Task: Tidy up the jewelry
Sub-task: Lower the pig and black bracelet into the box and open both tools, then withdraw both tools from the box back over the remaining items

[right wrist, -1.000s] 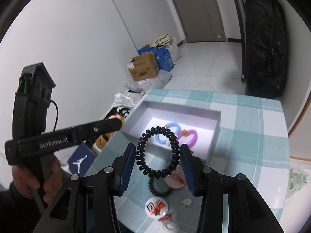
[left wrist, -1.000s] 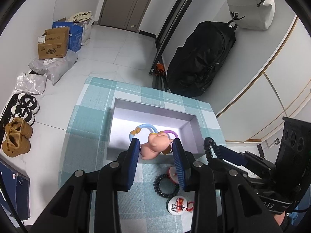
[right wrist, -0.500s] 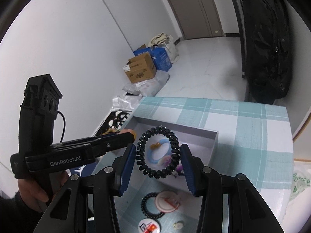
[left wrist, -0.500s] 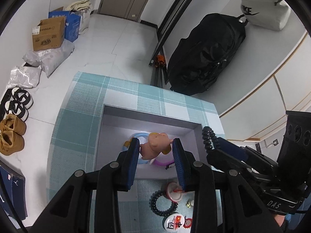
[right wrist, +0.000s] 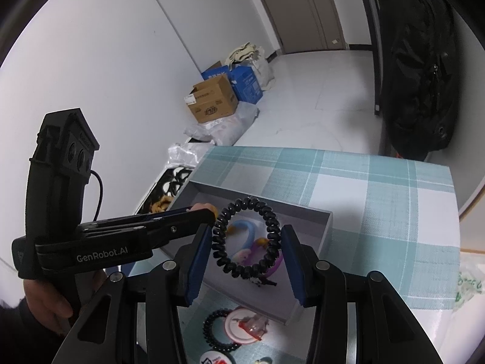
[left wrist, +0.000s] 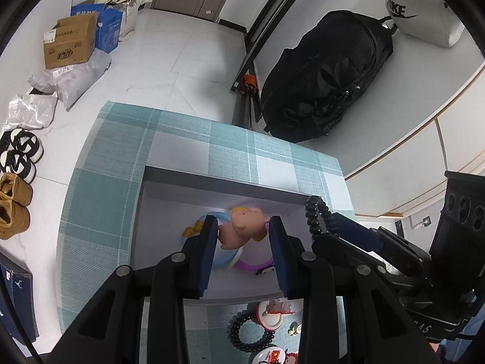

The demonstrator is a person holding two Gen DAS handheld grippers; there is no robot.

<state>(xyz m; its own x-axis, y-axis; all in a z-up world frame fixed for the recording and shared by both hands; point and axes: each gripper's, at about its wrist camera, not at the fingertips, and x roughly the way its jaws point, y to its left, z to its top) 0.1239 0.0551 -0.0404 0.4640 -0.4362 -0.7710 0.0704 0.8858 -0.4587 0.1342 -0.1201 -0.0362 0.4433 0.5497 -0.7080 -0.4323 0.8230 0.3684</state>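
My left gripper (left wrist: 242,227) is shut on a pink pig figure (left wrist: 247,224) and hangs over the open grey box (left wrist: 218,182). My right gripper (right wrist: 246,236) is shut on a black spiral hair tie (right wrist: 219,242), held upright as a ring over the same box (right wrist: 327,230). A blue ring (right wrist: 247,227) and a purple ring (right wrist: 277,265) lie inside the box. In the left wrist view the right gripper's tip with the tie (left wrist: 315,212) sits just right of the pig. A person's hand (right wrist: 45,300) holds the left gripper.
In front of the box lie a second black spiral tie (left wrist: 242,336), a round white-and-red badge (left wrist: 272,315) and another badge (left wrist: 269,358) on the teal checked tablecloth (left wrist: 100,200). Beyond the table are a black backpack (left wrist: 327,75), cardboard boxes (left wrist: 69,42) and shoes (left wrist: 15,194).
Both grippers have moved forward from in front of the box to above its inside. Each has kept its grip, the left on the pig and the right on the tie.
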